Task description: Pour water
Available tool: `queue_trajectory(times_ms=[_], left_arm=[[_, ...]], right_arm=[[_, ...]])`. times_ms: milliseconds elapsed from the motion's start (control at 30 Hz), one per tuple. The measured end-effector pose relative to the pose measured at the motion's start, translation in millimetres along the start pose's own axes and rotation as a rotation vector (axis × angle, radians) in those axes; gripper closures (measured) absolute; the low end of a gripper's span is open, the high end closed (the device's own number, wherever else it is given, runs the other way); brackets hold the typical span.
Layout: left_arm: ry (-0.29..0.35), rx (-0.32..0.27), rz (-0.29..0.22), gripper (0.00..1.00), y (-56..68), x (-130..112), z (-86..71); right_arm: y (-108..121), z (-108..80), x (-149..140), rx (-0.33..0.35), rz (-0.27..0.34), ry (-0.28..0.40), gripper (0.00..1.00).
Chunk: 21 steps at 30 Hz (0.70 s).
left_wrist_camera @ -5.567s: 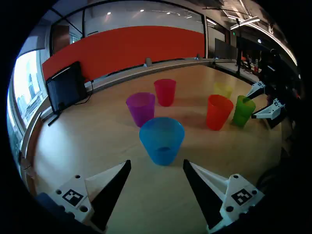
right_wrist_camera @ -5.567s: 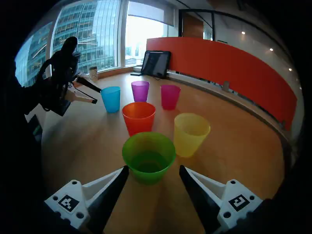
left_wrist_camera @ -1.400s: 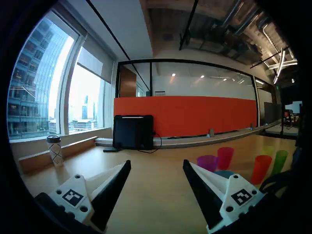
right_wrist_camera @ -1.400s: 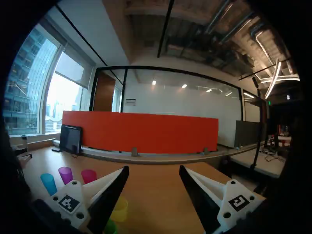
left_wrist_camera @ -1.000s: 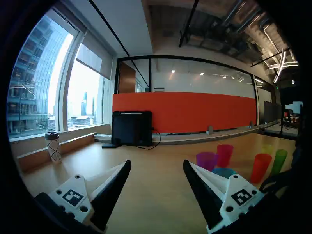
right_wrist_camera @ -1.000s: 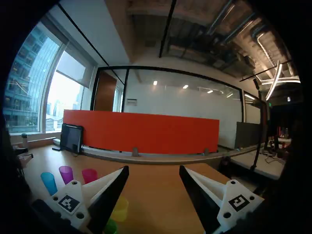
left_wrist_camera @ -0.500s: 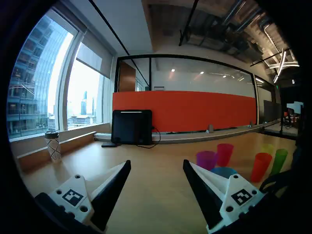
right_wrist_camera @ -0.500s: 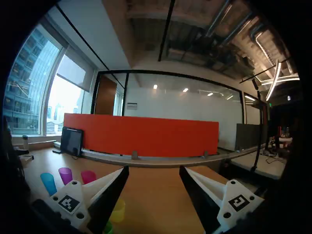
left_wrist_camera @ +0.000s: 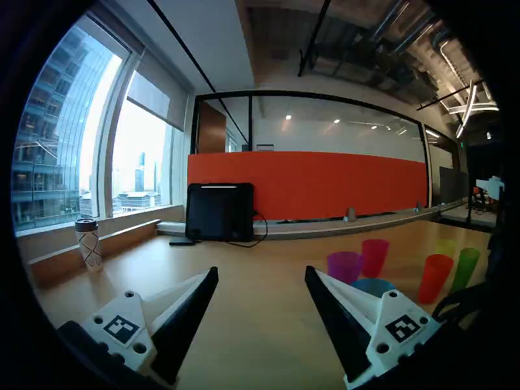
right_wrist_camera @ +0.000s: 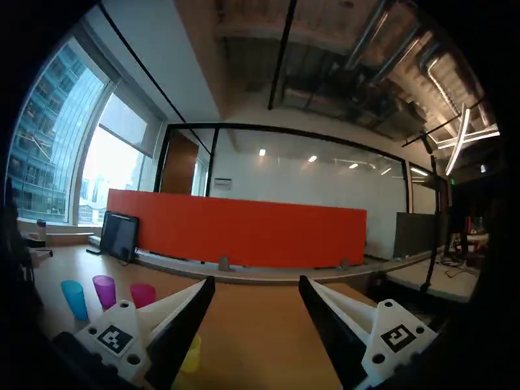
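Over the wooden table (left_wrist_camera: 260, 331), we are holding both claws level and pointing them across the room rather than down at the cups. That suggests we are pausing clear of them, not pouring.

The left gripper (left_wrist_camera: 260, 286) is gaping wide with nothing between its fingers, and the right gripper (right_wrist_camera: 257, 289) is likewise spread and empty.

In the left gripper view, the cups are standing upright in a loose cluster, low on the right. The blue cup (left_wrist_camera: 374, 286) is nearest, partly behind a finger. Beyond it are the purple cup (left_wrist_camera: 344, 265), pink cup (left_wrist_camera: 375, 255), orange cup (left_wrist_camera: 435, 276), green cup (left_wrist_camera: 466, 266) and yellow cup (left_wrist_camera: 445, 247). We cannot tell whether any of them is holding water.

Around us, an orange wall (left_wrist_camera: 305, 185) is running behind a black screen (left_wrist_camera: 219, 211) that is standing at the table's far edge. Tall windows (left_wrist_camera: 65, 156) are lighting the side, and a tumbler (left_wrist_camera: 88, 244) is sitting on the ledge.
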<state>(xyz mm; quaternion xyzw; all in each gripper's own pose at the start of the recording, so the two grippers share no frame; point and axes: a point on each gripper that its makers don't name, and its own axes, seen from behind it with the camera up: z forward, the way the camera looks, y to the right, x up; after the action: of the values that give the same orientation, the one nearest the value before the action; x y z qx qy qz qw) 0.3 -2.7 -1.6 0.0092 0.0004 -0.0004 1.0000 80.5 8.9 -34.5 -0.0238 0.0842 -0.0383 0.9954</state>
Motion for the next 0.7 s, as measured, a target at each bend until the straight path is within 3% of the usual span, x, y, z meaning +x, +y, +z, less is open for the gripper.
queue_trajectory(times_ms=[367,700], left_arm=[[0.000,0.000,0.000,0.01,0.0,0.0,-0.4],[0.000,0.000,0.000,0.01,-0.4,0.0,-0.3]], right_arm=[[-22.3,6.6,-37.1,0.022,0.042,-0.034,0.00],[-21.6,8.8,-62.0,0.018,0.089,-0.060,0.00]])
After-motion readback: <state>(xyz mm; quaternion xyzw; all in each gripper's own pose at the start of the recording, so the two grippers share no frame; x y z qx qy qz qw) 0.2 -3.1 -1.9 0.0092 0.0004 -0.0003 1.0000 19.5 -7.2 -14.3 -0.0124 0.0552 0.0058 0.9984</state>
